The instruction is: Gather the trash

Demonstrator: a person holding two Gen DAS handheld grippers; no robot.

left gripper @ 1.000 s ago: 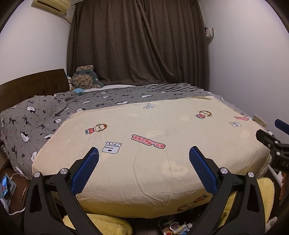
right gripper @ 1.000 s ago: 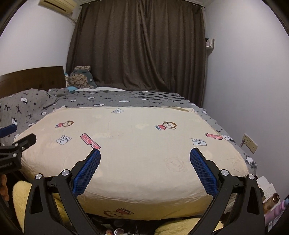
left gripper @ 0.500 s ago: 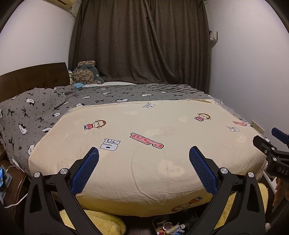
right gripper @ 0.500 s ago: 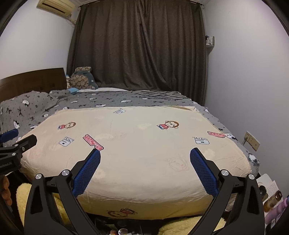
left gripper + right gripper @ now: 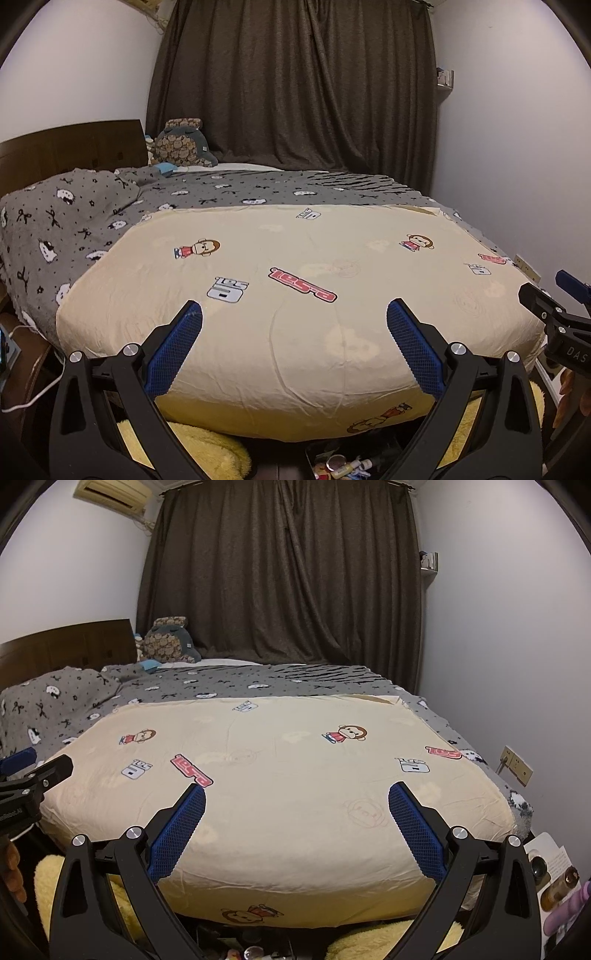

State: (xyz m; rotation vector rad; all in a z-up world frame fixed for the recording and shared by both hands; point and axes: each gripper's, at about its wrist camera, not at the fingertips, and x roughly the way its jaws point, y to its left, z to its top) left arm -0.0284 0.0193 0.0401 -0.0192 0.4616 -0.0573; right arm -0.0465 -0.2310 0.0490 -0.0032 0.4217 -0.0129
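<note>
Both the left gripper (image 5: 294, 314) and the right gripper (image 5: 296, 795) hang spread wide and empty over the foot of the bed's cream cartoon-print quilt (image 5: 295, 295), and the only likely trash is a heap of small tubes, caps and wrappers (image 5: 343, 467) on the floor at 6 o'clock, under the bed's edge. Those bits look light, small and probably slick, so I would pinch each across its narrow middle. The heap is cut off by the frame edge, dim and partly hidden by the gripper arms, so single items cannot be told apart.
</note>
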